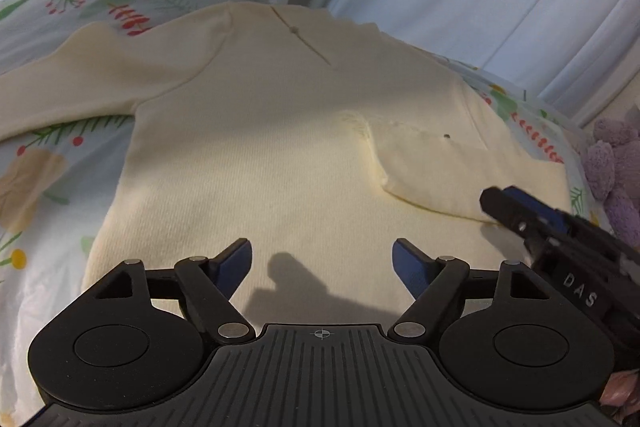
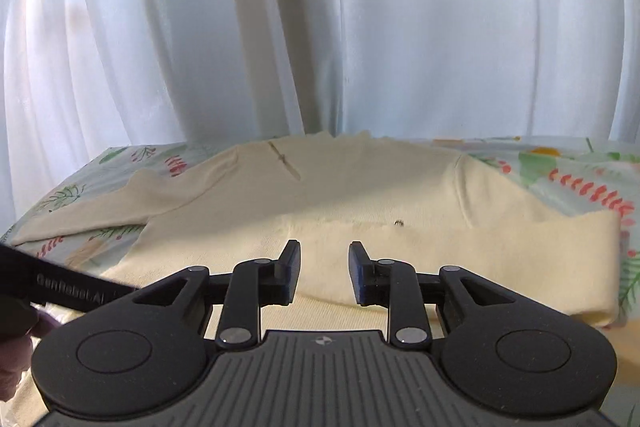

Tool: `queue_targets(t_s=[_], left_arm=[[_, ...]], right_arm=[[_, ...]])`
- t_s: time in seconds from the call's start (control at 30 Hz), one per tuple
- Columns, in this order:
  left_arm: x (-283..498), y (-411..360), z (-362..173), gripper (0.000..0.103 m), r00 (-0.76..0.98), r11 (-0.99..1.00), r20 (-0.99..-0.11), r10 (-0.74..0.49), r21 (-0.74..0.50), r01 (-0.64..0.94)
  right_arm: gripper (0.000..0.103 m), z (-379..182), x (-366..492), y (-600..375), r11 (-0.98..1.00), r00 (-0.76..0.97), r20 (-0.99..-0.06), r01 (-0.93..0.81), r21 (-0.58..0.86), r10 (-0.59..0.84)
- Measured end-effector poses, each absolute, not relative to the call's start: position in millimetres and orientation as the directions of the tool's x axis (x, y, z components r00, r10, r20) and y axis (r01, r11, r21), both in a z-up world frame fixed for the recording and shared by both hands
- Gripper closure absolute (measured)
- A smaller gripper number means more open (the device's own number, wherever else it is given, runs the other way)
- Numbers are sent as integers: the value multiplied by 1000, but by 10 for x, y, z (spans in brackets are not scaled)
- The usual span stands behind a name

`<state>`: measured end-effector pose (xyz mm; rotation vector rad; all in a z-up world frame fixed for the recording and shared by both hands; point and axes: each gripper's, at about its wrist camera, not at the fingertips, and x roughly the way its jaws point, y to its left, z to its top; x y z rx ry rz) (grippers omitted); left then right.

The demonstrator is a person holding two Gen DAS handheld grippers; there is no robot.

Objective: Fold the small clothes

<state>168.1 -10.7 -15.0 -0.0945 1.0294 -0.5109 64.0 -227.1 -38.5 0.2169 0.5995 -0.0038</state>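
Black plastic and blue pads nearest: left gripper (image 1: 322, 259) spread wide, nothing between the pads, poised just above the hem end of the cream ribbed knit sweater (image 1: 260, 147). Right gripper (image 2: 325, 273) partly parted, likewise holding nothing, angled in from the right side over the cloth near the folded-over right sleeve (image 2: 480, 259). Both released, probably between one fold and the next.

Beneath them, sweater laid flat on the pale floral bedsheet (image 1: 48, 163), hem nearest, short buttoned neck slit (image 1: 298, 35) farthest. Right sleeve already brought across the body, cuff lying near the middle of the chest; left sleeve (image 1: 80, 67) not yet folded, stretched out sideways over the sheet. Likely next: taking that left sleeve inward to match.

Beside the bed's right edge, lilac fluffy plush thing (image 1: 616, 163), clear of the garment. Farthest back, white sheer curtain (image 2: 320, 27) hanging behind the bed, daylight through it.
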Motion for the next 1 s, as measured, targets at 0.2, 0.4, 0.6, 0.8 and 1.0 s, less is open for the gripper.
queue_targets(t_s=[0.2,0.4,0.6,0.8,1.0], left_arm=[[2134,-376,-269,42,294,815,-772,-564,-461,351],[2552,-634,-495,67,175,781,-773,-610,-549,298],[2696,-768,-582,80,158,774,-768,-621,-567,284],[2759,-798,-511,97,197,776,-762,-617,-546,315],[2865,-461,-78,98,342,780,-706,-620,-510,362]], right_arm=[[73,-450,308,-2591,935,782,-623,196,297,34],[73,-473,121,-2805,893,768,-640,292,342,-6],[74,-522,97,-2878,873,759,-651,317,370,0],[73,-578,212,-2973,859,747,-665,340,384,2],[73,-583,357,-3099,847,748,-664,360,390,-11]])
